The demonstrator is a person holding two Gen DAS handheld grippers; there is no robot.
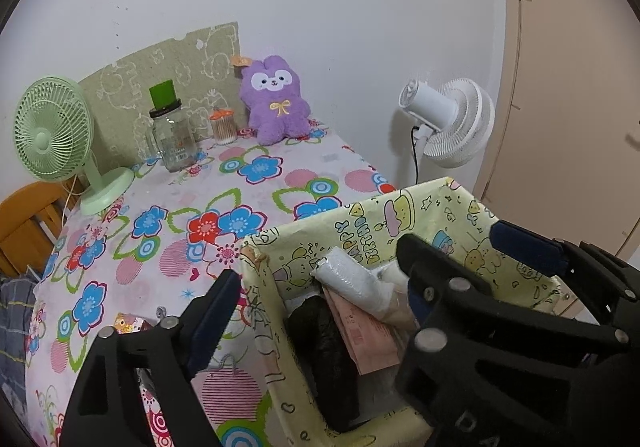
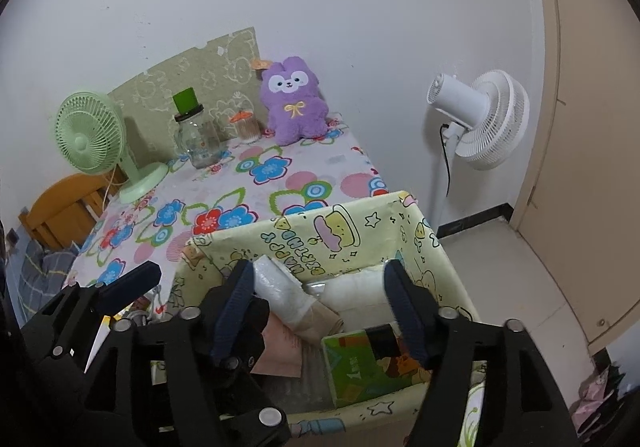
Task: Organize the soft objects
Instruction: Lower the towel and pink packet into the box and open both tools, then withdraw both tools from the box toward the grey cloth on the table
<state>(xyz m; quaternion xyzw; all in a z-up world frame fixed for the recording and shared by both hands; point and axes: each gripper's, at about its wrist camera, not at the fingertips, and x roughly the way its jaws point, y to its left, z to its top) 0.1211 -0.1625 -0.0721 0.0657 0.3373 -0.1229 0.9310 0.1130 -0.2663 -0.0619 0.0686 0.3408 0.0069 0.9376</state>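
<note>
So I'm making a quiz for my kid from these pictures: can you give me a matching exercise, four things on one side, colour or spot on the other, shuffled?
Column 1:
1. plush bunny
2. desk fan
3. standing fan
4. glass jar

Column 2:
a. white, on the floor beside the table
b. purple, sitting against the wall
c. clear, with a green cap on its lid
d. pale green, at the table's left edge

Pairs: 1-b, 2-d, 3-a, 4-c
</note>
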